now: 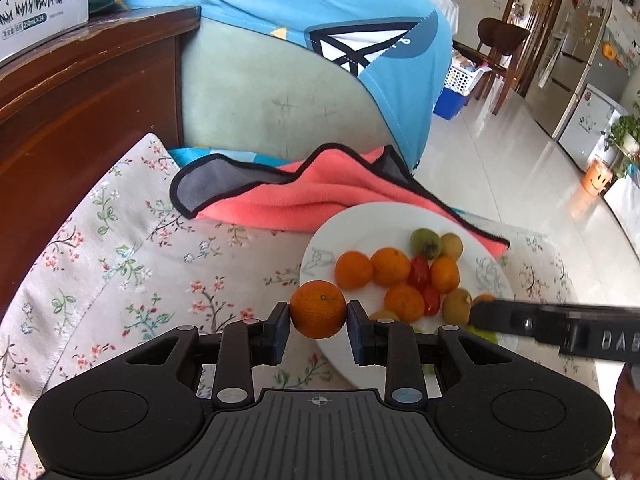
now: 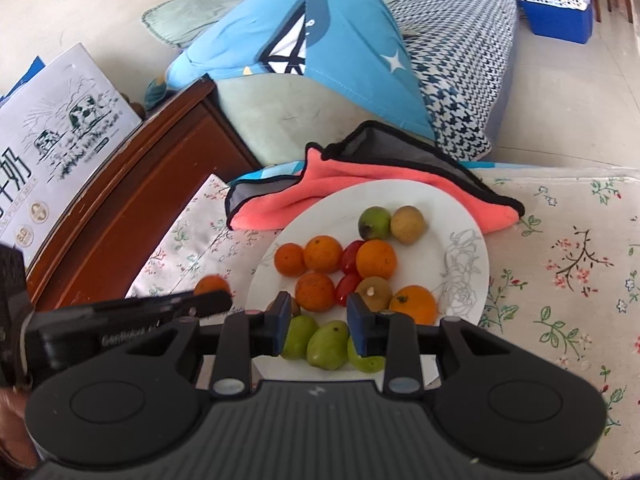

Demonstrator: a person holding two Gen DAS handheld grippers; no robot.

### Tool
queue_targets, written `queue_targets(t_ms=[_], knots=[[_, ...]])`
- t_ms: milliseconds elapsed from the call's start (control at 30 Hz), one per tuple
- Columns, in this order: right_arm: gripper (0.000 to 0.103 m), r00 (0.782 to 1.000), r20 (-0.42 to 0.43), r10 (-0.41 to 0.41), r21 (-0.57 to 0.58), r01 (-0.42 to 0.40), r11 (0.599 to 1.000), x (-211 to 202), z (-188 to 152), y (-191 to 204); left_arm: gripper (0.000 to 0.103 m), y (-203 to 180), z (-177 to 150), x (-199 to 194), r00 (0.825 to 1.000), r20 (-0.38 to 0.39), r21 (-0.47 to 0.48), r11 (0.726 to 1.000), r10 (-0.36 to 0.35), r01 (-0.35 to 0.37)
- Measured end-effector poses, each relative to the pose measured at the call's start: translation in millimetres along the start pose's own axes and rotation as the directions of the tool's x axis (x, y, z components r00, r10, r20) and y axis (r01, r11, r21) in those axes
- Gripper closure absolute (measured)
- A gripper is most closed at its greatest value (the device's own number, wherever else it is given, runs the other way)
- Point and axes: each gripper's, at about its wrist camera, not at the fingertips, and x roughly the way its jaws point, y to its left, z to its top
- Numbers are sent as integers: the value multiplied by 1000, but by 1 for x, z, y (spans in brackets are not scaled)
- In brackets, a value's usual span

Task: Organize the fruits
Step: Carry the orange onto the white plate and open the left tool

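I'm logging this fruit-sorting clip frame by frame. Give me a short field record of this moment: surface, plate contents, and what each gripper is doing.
surface: floral tablecloth
plate: white plate, partly over a pink cloth
on plate: oranges, two red tomatoes, brownish fruits and green fruits
left gripper: shut on an orange at the plate's edge
right gripper: nothing between its pads, poised over the near fruits

Orange [image 1: 318,314] tong-clamped — others on plate [image 1: 496,280]
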Motion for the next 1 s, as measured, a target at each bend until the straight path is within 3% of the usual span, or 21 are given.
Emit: queue_targets(t_ms=[700, 767, 833, 1000], knots=[[70, 997, 38, -69, -7, 70, 998, -8, 0, -13, 72, -19, 11, 13, 998, 33, -36, 998, -50, 51], [71, 997, 36, -74, -8, 75, 997, -9, -1, -13, 65, -22, 12, 11, 998, 37, -36, 998, -44, 46], [71, 996, 36, -84, -10, 85, 996, -11, -2, -13, 51, -24, 12, 7, 998, 45, -33, 999, -34, 36], [71, 993, 35, -116, -50, 118, 992, -17, -7, -7, 37, -26, 12, -6, 998, 66, -27, 1000, -5, 7]])
